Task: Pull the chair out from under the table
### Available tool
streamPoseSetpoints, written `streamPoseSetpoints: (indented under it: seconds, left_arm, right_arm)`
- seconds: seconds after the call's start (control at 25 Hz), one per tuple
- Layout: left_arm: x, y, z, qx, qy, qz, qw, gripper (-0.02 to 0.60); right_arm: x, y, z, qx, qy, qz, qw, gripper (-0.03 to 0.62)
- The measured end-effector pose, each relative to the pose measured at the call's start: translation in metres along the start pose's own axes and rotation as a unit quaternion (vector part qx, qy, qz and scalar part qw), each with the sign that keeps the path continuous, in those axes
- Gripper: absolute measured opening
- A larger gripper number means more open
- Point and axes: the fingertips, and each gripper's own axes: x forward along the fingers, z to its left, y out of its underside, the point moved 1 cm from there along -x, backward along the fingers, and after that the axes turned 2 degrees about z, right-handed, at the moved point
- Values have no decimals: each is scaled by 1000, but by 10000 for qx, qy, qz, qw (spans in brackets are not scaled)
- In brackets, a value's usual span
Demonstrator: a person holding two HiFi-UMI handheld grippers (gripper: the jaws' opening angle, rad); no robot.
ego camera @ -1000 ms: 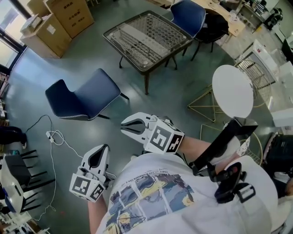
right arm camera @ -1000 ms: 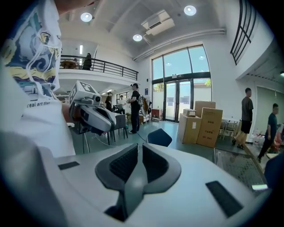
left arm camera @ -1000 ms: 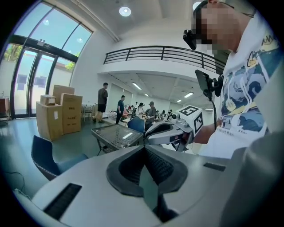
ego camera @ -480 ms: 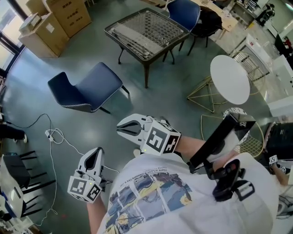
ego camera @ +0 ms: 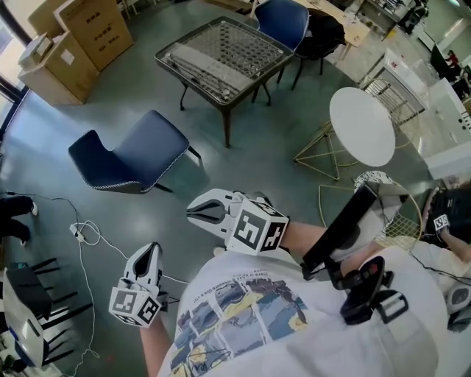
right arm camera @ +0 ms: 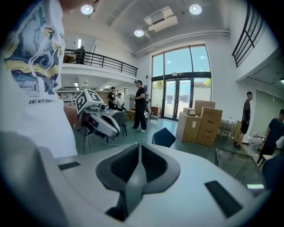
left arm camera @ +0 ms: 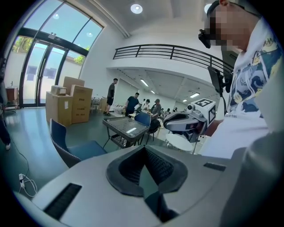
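A dark blue chair (ego camera: 132,158) stands alone on the grey floor, well clear of the glass-topped table (ego camera: 221,51), with its seat facing the table. My left gripper (ego camera: 152,249) is held low by my body, shut and empty, short of the chair. My right gripper (ego camera: 190,212) hangs in front of my chest, also shut on nothing, pointing left toward the chair. The left gripper view shows its shut jaws (left arm camera: 143,148), the chair (left arm camera: 71,146) and the table (left arm camera: 126,126) beyond. The right gripper view shows its closed jaws (right arm camera: 139,145) and the chair (right arm camera: 165,136) farther off.
A second blue chair (ego camera: 282,18) sits at the table's far side. Cardboard boxes (ego camera: 81,37) stand at the back left and a round white table (ego camera: 360,127) at the right. A white cable (ego camera: 85,232) lies on the floor, near black chairs (ego camera: 29,294). People stand in the distance.
Both grippers have drifted a little toward my body, the left one slightly lower. Their jaws stay shut. The blue chair has kept its place relative to the table.
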Motion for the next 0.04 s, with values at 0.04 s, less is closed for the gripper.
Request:
streamPoseSetpoints:
  seconds: [0.04]
  left_arm:
    - [7,-6,1,-6,-1,-6,10000,9]
  right_arm:
    - [-3,0,-9,0,16,5,10000,28]
